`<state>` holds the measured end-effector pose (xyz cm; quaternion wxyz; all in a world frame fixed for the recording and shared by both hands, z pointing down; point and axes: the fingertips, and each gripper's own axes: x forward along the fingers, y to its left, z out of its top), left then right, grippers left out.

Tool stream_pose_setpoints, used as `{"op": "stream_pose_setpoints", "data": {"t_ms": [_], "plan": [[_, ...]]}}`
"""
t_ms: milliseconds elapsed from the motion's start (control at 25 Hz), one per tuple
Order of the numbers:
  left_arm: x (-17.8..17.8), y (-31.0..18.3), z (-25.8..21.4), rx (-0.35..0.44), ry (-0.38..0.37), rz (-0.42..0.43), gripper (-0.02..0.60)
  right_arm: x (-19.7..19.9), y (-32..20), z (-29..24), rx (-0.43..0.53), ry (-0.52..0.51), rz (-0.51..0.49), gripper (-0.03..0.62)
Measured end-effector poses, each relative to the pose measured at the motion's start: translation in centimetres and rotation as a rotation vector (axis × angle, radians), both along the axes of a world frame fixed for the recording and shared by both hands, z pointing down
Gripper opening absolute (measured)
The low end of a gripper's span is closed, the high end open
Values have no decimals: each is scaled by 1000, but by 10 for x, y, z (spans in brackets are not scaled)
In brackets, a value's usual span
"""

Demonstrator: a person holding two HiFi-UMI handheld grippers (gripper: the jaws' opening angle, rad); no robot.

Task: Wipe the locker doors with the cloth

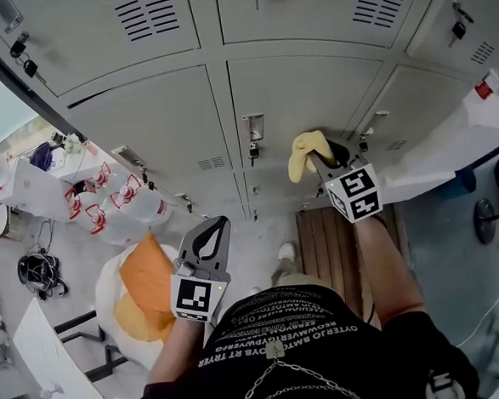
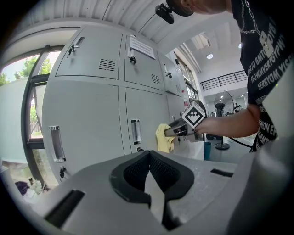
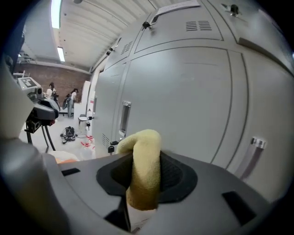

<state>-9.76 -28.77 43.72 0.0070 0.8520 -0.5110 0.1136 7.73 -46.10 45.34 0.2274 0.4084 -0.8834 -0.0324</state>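
A grey bank of lockers (image 1: 311,105) is filling the upper half of the head view, its doors all standing closed. Below it the pale floor (image 1: 260,228) is carrying a wooden slatted board (image 1: 329,240) under the person's right arm. A white sack (image 1: 111,298) with orange material (image 1: 149,282) showing in it is lying to the left. The person in a black printed shirt (image 1: 283,320) is standing close to the lockers and holding 1 gripper in each hand.

The right gripper (image 1: 321,157) is reaching forward at a middle locker door (image 1: 302,97), its 2 jaws clamping the yellow cloth (image 1: 300,155). In the right gripper view the cloth (image 3: 144,165) is rising from between the dark pads and folding over toward the left, with the grey door (image 3: 183,101) just behind it; whether cloth and door are touching cannot be told. The left gripper view is showing the same cloth (image 2: 163,137) hanging off the right gripper (image 2: 172,131), beside a door handle (image 2: 135,131).

The left gripper (image 1: 215,225) is hanging low, well apart from the lockers, over the floor. Its jaws are meeting at the tips with nothing between them, as the left gripper (image 2: 149,158) is showing in its own view.

A small key (image 1: 253,154) is dangling under the handle (image 1: 254,127) left of the cloth.
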Motion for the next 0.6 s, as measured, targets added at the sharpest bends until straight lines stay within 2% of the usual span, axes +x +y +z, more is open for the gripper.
{"op": "stream_pose_setpoints", "data": {"t_ms": [320, 600], "plan": [[-14, 7, 3, -6, -17, -40, 6, -71, 11, 64, -126, 55, -165, 118], [-34, 22, 3, -27, -33, -109, 6, -117, 3, 101, -192, 45, -174, 118]]}}
